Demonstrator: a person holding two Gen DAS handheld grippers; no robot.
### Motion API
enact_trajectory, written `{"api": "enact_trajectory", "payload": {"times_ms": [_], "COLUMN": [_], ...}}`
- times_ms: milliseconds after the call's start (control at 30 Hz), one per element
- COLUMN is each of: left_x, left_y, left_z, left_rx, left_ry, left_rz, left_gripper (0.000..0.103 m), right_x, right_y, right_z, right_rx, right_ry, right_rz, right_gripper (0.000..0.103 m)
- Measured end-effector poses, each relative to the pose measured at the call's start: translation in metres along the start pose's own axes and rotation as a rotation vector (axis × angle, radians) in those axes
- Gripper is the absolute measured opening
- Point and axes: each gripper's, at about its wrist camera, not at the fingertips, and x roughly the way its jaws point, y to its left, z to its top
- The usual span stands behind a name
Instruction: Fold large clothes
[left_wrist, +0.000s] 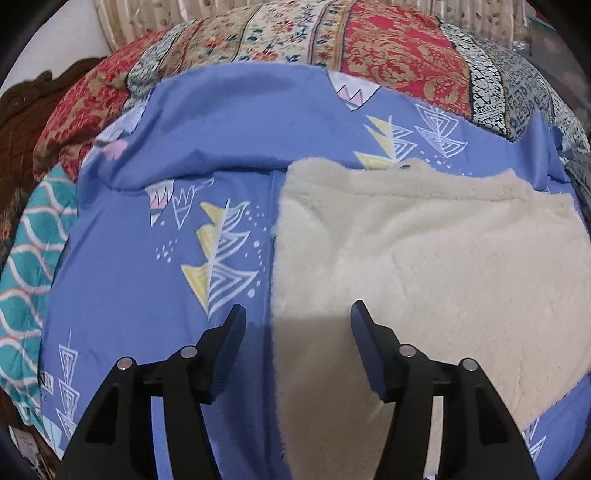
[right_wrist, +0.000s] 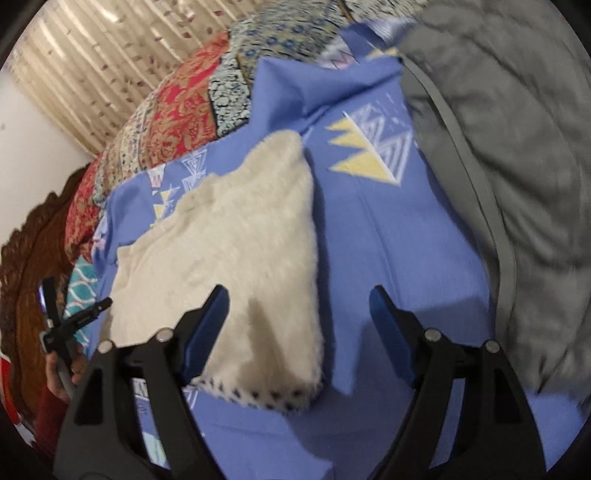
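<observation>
A cream fleece garment (left_wrist: 424, 258) lies flat on a blue sheet with triangle prints (left_wrist: 147, 258). My left gripper (left_wrist: 297, 314) is open and empty, just above the garment's left edge. In the right wrist view the garment (right_wrist: 240, 240) shows folded, with a dotted hem (right_wrist: 266, 398) at its near edge. My right gripper (right_wrist: 299, 295) is open and empty above the garment's near right corner. The left gripper (right_wrist: 70, 314) shows small at the far left of that view, held in a hand.
A grey quilted garment (right_wrist: 517, 166) lies to the right on the sheet. A red and patterned bedspread (left_wrist: 388, 55) covers the bed behind. A teal wavy cloth (left_wrist: 29, 258) lies at the left. A carved wooden headboard (right_wrist: 26, 266) and curtains (right_wrist: 92, 48) stand beyond.
</observation>
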Motion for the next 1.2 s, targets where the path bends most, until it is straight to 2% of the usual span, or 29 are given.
{"api": "enact_trajectory", "payload": {"times_ms": [300, 533, 667, 733, 767, 867, 933, 1100, 1200], "left_x": [0.009, 0.016, 0.023, 0.026, 0.028, 0.035, 0.040, 0.048, 0.053], "left_y": [0.005, 0.004, 0.008, 0.011, 0.013, 0.026, 0.031, 0.031, 0.036], "left_z": [-0.013, -0.015, -0.024, -0.029, -0.031, -0.039, -0.044, -0.057, -0.059], "left_rx": [-0.019, -0.021, -0.051, -0.075, -0.093, -0.176, -0.203, -0.203, -0.236], "left_ry": [0.010, 0.010, -0.003, -0.011, -0.013, -0.013, -0.020, -0.097, -0.100], "left_rz": [0.013, 0.018, 0.021, 0.020, 0.016, -0.021, -0.065, -0.117, -0.164], "left_gripper": [0.082, 0.088, 0.095, 0.103, 0.105, 0.113, 0.113, 0.114, 0.114], "right_x": [0.014, 0.016, 0.014, 0.014, 0.014, 0.017, 0.016, 0.016, 0.015], "right_y": [-0.017, -0.032, -0.030, -0.023, -0.018, -0.011, -0.013, -0.015, -0.018], "right_z": [-0.019, -0.023, -0.030, -0.038, -0.042, -0.043, -0.044, -0.046, -0.048], "right_rx": [0.061, 0.106, 0.046, -0.031, -0.070, -0.104, -0.101, -0.105, -0.107], "right_ry": [0.024, -0.007, -0.047, -0.088, -0.095, -0.098, -0.109, -0.124, -0.123], "right_rz": [0.025, 0.125, 0.136, 0.167, 0.153, 0.123, 0.136, 0.147, 0.146], "right_gripper": [0.075, 0.079, 0.081, 0.093, 0.094, 0.096, 0.096, 0.096, 0.096]}}
